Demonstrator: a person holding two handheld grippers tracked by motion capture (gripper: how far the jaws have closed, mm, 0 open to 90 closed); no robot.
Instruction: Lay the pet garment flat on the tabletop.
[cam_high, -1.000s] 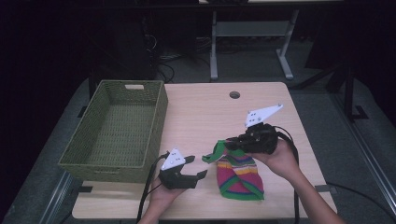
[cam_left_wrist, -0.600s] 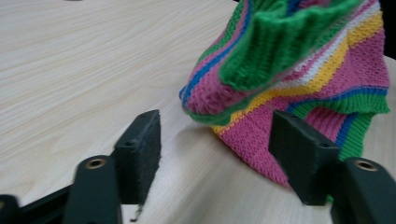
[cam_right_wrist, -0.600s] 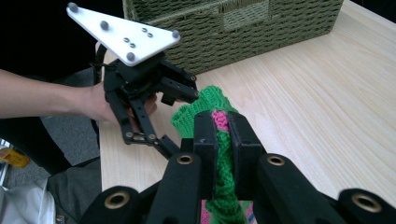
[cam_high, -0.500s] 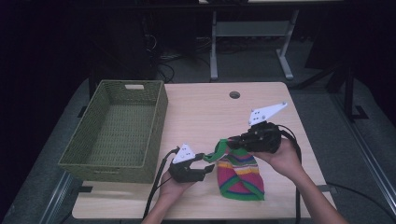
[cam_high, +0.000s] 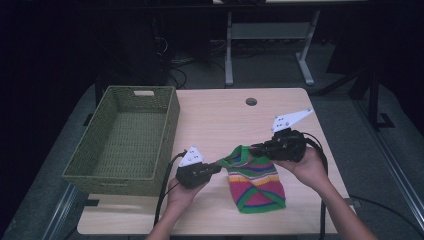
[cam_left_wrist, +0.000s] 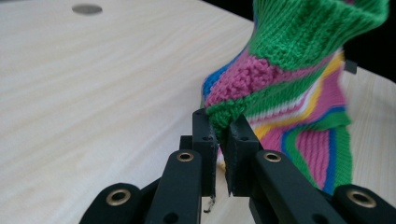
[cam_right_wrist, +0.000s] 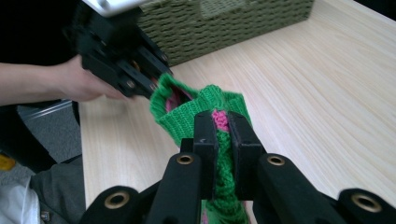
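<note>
A knitted sock (cam_high: 257, 182) striped in pink, green, yellow and blue lies on the wooden table (cam_high: 220, 120), its green cuff lifted off the surface. My left gripper (cam_high: 218, 167) has just been closing, and its jaws are now shut on the cuff's left edge. In the left gripper view the pads pinch a fold of the sock (cam_left_wrist: 299, 70) at the left gripper (cam_left_wrist: 223, 128). My right gripper (cam_high: 255, 147) is shut on the cuff's right side. The right gripper view has the right gripper (cam_right_wrist: 222, 123) pinching the sock (cam_right_wrist: 184, 114), with the left gripper (cam_right_wrist: 159, 77) beyond.
A green woven basket (cam_high: 170, 125) stands on the table's left half, close to my left hand, and appears again as the basket (cam_right_wrist: 233, 18) in the right gripper view. A round cable hole (cam_high: 251, 101) sits near the table's far edge.
My left gripper has moved right from beside the basket to the sock's cuff and closed on it. The right gripper has kept its hold and place.
</note>
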